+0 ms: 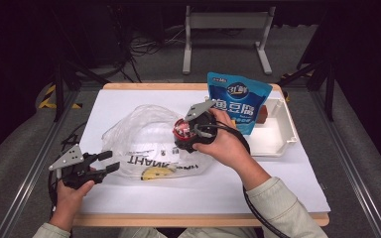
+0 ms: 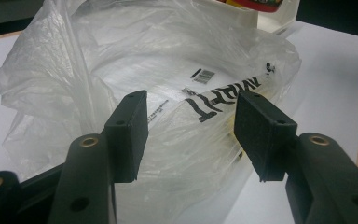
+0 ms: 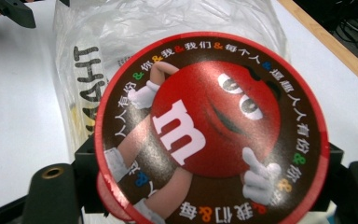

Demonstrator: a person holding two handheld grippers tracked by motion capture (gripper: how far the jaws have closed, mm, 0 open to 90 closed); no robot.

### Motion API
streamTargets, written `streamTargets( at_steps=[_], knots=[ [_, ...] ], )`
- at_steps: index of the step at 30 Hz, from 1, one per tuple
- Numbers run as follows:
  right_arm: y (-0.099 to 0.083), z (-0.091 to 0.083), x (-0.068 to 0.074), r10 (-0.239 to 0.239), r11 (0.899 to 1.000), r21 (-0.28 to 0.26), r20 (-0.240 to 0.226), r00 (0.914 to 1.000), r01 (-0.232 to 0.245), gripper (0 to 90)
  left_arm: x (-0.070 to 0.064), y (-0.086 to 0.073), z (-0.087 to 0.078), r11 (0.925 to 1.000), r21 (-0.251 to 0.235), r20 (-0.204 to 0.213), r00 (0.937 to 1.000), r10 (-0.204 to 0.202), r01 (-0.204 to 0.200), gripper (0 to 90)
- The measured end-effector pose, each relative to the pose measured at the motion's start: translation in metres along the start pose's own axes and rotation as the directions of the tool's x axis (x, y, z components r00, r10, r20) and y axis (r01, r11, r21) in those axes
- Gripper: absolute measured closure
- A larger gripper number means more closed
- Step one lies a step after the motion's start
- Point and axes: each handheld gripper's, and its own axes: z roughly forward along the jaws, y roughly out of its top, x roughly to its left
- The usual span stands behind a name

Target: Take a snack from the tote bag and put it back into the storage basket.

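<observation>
White table (image 1: pixel 278 173): candy tub (image 3: pixel 212 128) clamped in right hand-held gripper (image 1: pixel 187 133).

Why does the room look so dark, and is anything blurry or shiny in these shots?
High view: light falls on the white table, the surroundings go dark, and the image is soft. Left gripper view: the plastic bag shows pale glare; the near jaws are slightly soft. Right gripper view: the red candy tin sits close, its lower edge blurred.
</observation>
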Motion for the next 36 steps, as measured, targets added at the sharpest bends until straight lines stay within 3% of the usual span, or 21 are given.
streamTargets(
  at_steps=[17,36],
  knots=[
    [-0.025,-0.04,-0.016,0.054,0.999,-0.004,0.066,0.9963,-0.054,25.5,-0.001,0.0,0.0,1.0,0.005,-0.002,1.0,-0.001,0.001,45.0],
    [-0.05,-0.07,-0.037,0.111,0.994,-0.007,0.139,0.9841,-0.111,25.5,-0.001,0.0,0.001,1.0,0.007,-0.001,1.0,-0.005,0.005,45.0]
  ],
)
